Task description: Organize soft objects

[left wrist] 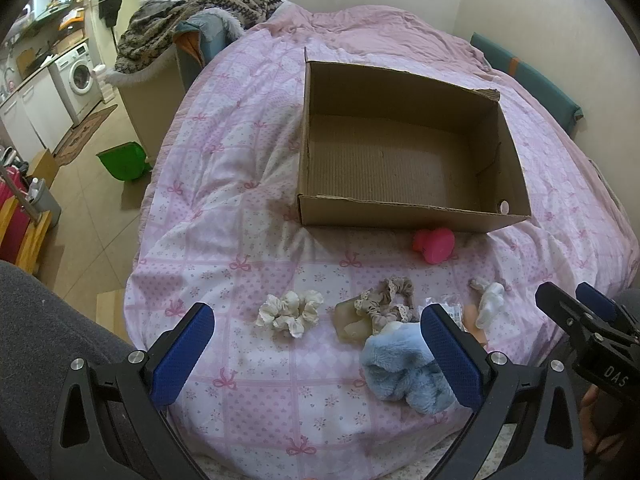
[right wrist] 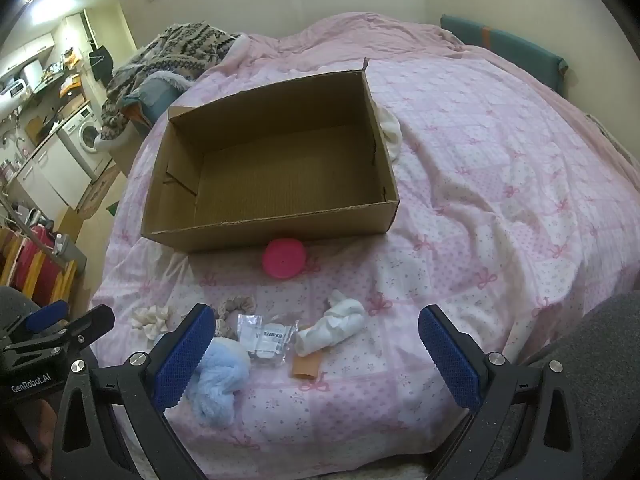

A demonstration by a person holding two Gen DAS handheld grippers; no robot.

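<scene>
Pink patterned bedding covers the bed [left wrist: 248, 208], which fills most of both views; a kitchen corner with one washer [left wrist: 78, 76] shows at the far left, and a knit blanket [left wrist: 192, 4] is heaped by the head of the bed.

One cardboard box [left wrist: 404, 208] sits open on the bed. Its floor looks bare, save a small pale round spot low in the near right corner that I cannot identify.

In front of the box the soft things lie in a loose row near the bed's edge. Counted: one pink toy [left wrist: 434, 245] just beside the box's near wall; one cream scrunchie [left wrist: 290, 313]; one beige scrunchie [left wrist: 390, 300] with lace trim; one blue fluffy piece [left wrist: 404, 372]; one white sock [right wrist: 332, 326]; one clear packet [right wrist: 266, 338] with a label; one tan tube-like piece [right wrist: 308, 366] touching the sock's lower end; and one yellowish translucent lump [left wrist: 354, 322] under the beige scrunchie. None is in the box.

The left gripper [left wrist: 318, 356] hangs over the near bedding with jaws spread wide and nothing between the pads; the blue piece lies by its right finger. The right gripper [right wrist: 316, 358] is likewise wide open and empty, above the packet and sock. Grey sleeves [left wrist: 44, 320] show at the outer edges.
</scene>
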